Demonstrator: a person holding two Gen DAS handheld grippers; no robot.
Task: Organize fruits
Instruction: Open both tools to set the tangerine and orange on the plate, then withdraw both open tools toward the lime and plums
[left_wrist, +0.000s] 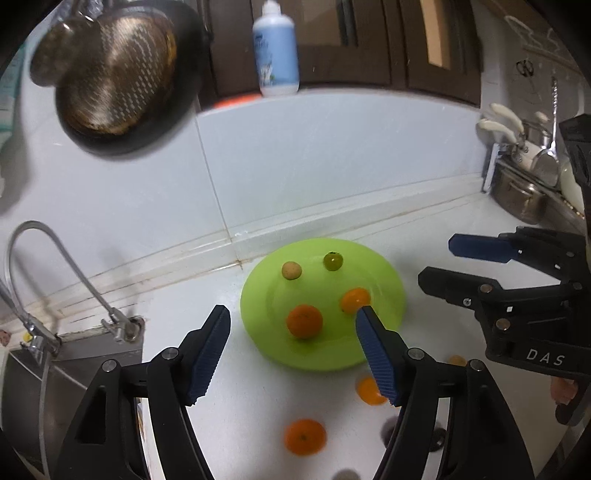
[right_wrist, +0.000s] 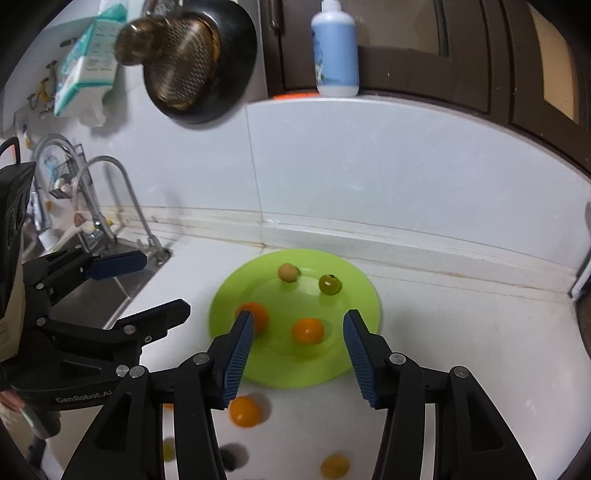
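a: how far was it?
b: four fruits sat on the green plate (right_wrist: 364, 295) ahead of the fingers; roughly four, blurred, lay below them. both the left gripper (left_wrist: 293, 349) and the right gripper (right_wrist: 297, 356) were spread, empty.

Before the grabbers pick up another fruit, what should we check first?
1. Left gripper open and empty: ok.
2. Right gripper open and empty: ok.
3. Green plate has room left, four fruits on it: ok.
4. Loose orange fruit on the counter, nothing on top of it: ok.
5. Grippers apart from each other: ok.
6. How many fruits remain off the plate: cannot tell, some are hidden or blurred.
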